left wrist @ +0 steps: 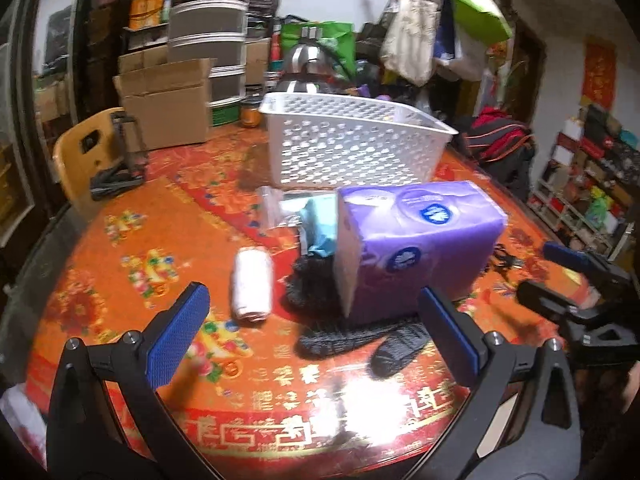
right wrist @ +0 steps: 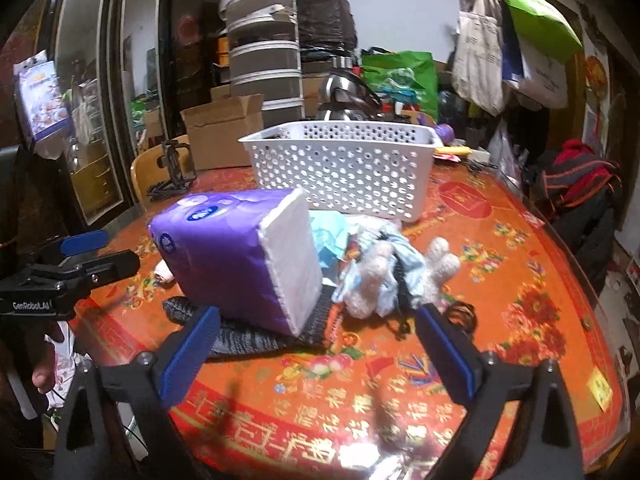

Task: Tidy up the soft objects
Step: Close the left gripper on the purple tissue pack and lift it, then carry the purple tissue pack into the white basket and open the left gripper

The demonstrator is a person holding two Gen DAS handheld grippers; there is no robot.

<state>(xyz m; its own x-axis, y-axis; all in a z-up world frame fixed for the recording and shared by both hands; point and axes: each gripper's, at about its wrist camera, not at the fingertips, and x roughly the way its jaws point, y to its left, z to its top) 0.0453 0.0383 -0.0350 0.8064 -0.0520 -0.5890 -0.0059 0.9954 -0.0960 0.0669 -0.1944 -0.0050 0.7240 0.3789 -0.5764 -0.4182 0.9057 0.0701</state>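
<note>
Both claws spread, nothing between the pads. Left claw [left wrist: 314, 338] hangs over the near table edge, aimed at the pile; right claw [right wrist: 318, 354] comes in from the other side, same posture.

Pile sits mid-table [left wrist: 120, 288], just in front of the empty white basket [left wrist: 348, 148]:
- purple tissue pack [left wrist: 420, 240]: biggest item, tilted, leaning on the stuff beneath it. Light, squashy, slick plastic wrap. Looks about as wide as the claw opens, so grab it across the narrow dimension, near the white end face [right wrist: 290, 264], and squeeze well into the wrap or it'll likely slide out.
- dark knit piece [left wrist: 360, 340]: flat on the table, partly pinned under the pack. Limp; pinch a bunched edge, expect it to drape.
- white roll [left wrist: 252, 284]: lies alone, left of the pack, clear of the rest. Soft, easy pick across its middle.
- pale plush toy [right wrist: 384, 280] and light blue cloth [right wrist: 328, 240]: tangled right of the pack, with a black cord [right wrist: 460, 316] beside them. Watch for snagging.
- clear bag [left wrist: 276, 208] behind, near the basket. Slippery.

My read: pack goes first, it blocks the rest.
</note>
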